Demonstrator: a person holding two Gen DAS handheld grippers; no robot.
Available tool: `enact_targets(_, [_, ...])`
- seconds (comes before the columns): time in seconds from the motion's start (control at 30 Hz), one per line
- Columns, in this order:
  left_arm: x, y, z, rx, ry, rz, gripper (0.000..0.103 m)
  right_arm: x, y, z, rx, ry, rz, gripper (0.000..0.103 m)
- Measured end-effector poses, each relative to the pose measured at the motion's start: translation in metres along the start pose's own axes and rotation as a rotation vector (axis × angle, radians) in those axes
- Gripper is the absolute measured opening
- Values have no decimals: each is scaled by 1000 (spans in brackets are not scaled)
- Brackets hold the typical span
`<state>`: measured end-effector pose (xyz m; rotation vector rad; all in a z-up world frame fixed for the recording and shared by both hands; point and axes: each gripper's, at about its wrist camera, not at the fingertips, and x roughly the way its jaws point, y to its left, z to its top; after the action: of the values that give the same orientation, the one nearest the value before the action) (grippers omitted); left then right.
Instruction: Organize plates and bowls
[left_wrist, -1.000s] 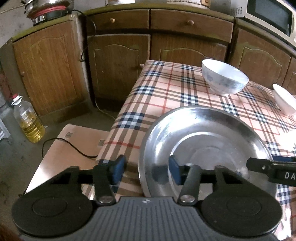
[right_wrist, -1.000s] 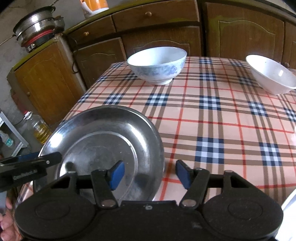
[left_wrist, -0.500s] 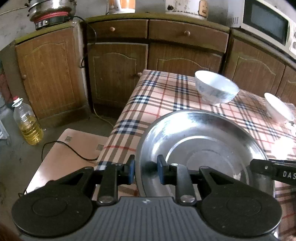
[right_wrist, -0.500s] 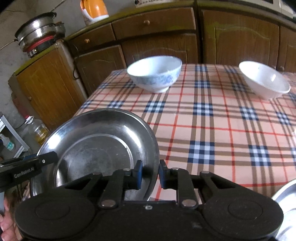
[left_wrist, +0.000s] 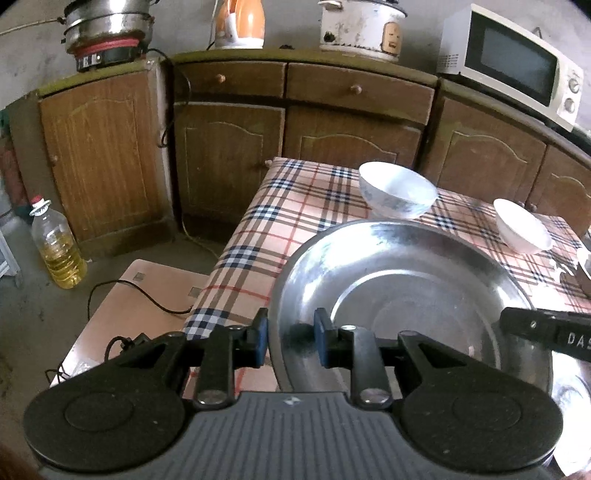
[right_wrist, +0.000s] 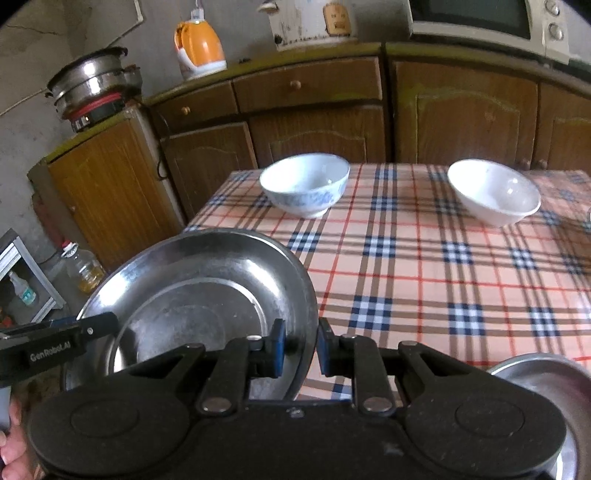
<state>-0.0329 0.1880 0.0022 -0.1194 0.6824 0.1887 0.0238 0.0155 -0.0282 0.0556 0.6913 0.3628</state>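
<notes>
The left gripper (left_wrist: 290, 341) is clamped on the left rim of the steel plate (left_wrist: 406, 295), the rim running between its two blue pads (left_wrist: 320, 341), one pad outside the plate and one over its inner slope. The right gripper (right_wrist: 299, 347) is clamped on the opposite rim of the same plate, the edge passing upright between its pads (right_wrist: 277, 347). Each gripper shows in the other's view as a black finger reaching in over the plate's far side. The plate sits level between the two, held above the near left part of the checked tablecloth (right_wrist: 424, 266); whether it is fully clear of the cloth is hard to judge from these angles. Farther back on the cloth stand a blue-patterned bowl (right_wrist: 304, 188) and a plain white bowl (right_wrist: 493, 195), well apart from each other and from the plate. A second steel plate (right_wrist: 546, 373) shows at the lower right corner of the right wrist view, beside the gripper body.
</notes>
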Motion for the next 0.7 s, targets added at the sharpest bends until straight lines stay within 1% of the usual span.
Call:
enact_targets(0.3, [-29, -15, -7, 21, -16, -13, 26, -38, -5, -5, 2, -35, -12, 24])
enact_targets(0.7, [-54, -31, -14, 45, -40, -20, 26, -75, -9, -16, -19, -71, -47, 24])
